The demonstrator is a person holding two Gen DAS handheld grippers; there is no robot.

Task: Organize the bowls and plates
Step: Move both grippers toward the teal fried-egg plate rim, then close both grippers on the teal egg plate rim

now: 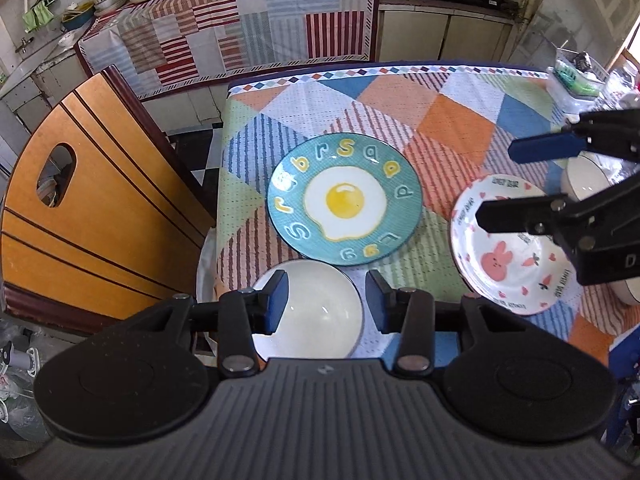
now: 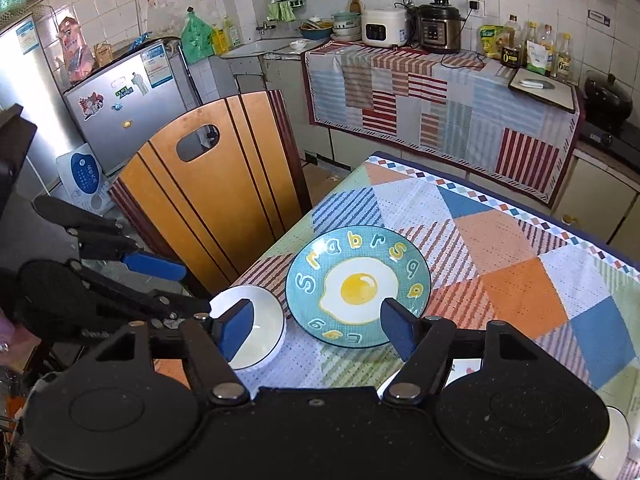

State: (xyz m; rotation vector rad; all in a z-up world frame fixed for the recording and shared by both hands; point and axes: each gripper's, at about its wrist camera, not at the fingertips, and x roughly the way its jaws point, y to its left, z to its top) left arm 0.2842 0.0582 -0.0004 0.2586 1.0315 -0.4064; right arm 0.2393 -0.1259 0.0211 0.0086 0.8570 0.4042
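A teal plate painted with a fried egg [image 1: 344,200] [image 2: 358,284] lies in the middle of the patterned tablecloth [image 1: 452,120] [image 2: 520,280]. A white bowl [image 1: 316,312] [image 2: 266,320] sits at the table's near left corner. My left gripper [image 1: 326,304] [image 2: 180,284] hovers open over it, nothing between its pads. A white plate with a pink bunny [image 1: 516,256] lies to the right. My right gripper [image 1: 500,184] [image 2: 318,330] stands open above the bunny plate's left rim, empty. In the right wrist view that plate is almost wholly hidden.
A wooden chair back [image 1: 100,200] [image 2: 208,208] stands against the table's left edge. Another white bowl [image 1: 584,176] and plastic containers [image 1: 576,80] sit at the table's right side. A cloth-covered counter [image 2: 440,92] and a fridge [image 2: 132,92] are beyond.
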